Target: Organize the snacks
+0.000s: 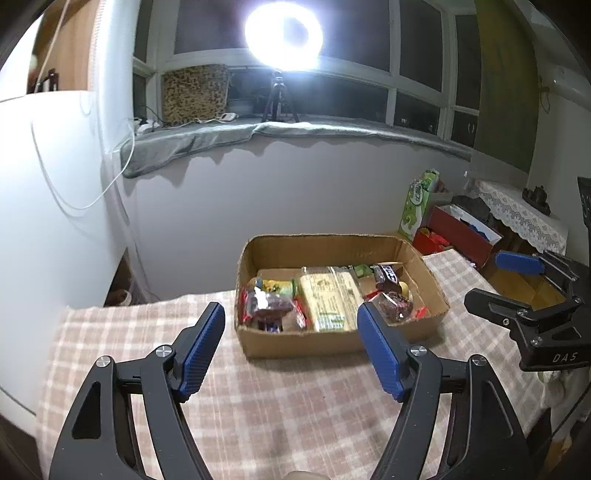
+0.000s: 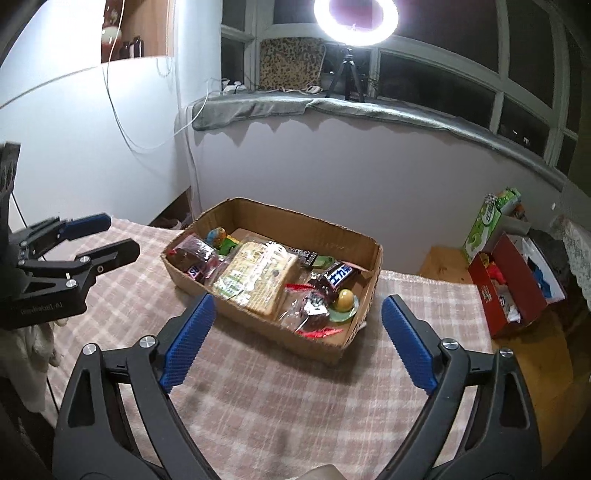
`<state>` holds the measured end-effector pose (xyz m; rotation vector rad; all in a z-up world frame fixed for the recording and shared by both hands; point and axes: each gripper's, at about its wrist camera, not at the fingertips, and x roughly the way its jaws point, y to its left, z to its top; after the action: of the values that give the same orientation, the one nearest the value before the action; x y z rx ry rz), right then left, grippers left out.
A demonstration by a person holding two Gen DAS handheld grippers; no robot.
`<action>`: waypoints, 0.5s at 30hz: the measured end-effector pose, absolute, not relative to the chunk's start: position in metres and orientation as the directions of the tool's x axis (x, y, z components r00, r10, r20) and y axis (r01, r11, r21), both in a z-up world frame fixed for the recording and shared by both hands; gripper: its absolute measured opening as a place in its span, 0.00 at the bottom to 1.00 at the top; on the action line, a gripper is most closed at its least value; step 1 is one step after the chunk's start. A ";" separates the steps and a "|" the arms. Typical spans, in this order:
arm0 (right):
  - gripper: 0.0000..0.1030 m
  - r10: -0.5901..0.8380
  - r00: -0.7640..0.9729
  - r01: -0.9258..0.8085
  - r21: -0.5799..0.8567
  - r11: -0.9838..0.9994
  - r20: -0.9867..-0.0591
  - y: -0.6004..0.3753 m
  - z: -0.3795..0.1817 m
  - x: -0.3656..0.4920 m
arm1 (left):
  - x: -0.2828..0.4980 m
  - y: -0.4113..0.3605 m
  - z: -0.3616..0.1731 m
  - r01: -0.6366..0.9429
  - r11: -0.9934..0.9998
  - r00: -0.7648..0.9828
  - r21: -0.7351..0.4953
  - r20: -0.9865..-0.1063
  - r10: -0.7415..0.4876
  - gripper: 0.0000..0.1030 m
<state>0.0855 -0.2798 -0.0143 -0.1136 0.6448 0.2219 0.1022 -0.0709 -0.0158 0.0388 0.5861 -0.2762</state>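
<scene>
Two grippers, left (image 1: pixel 291 347) and right (image 2: pixel 295 341), jaws apart, empty. Box (image 1: pixel 306 341) lies ahead of you, long axis crosswise; both equally near.

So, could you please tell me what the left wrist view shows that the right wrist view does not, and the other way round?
Only the left wrist view: the right gripper at its right edge, jaws open and empty.
Only the right wrist view: the left gripper at its left edge, also open and empty, and a yellow ball on a green dish.
Both: the cardboard box of snacks on the checked cloth, the cracker pack and the ring light.
</scene>
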 end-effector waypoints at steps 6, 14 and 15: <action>0.91 0.143 0.796 -0.191 -0.019 0.981 -0.588 -0.282 -0.018 0.062 | 0.077 -0.065 -0.021 0.246 0.967 0.807 -0.069 -0.537 -0.244 0.72; 0.91 0.057 0.827 -0.116 -0.070 0.991 -0.560 -0.280 -0.018 0.036 | 0.048 -0.062 -0.028 0.218 0.973 0.814 -0.080 -0.535 -0.227 0.72; 0.91 0.050 0.830 -0.107 -0.069 0.992 -0.556 -0.280 -0.018 0.033 | 0.046 -0.061 -0.028 0.213 0.974 0.815 -0.082 -0.535 -0.224 0.72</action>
<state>0.0328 -0.2801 -0.0179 -0.0990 0.5865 0.0834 0.0465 -0.0610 -0.0280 -0.0185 0.5724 -0.2331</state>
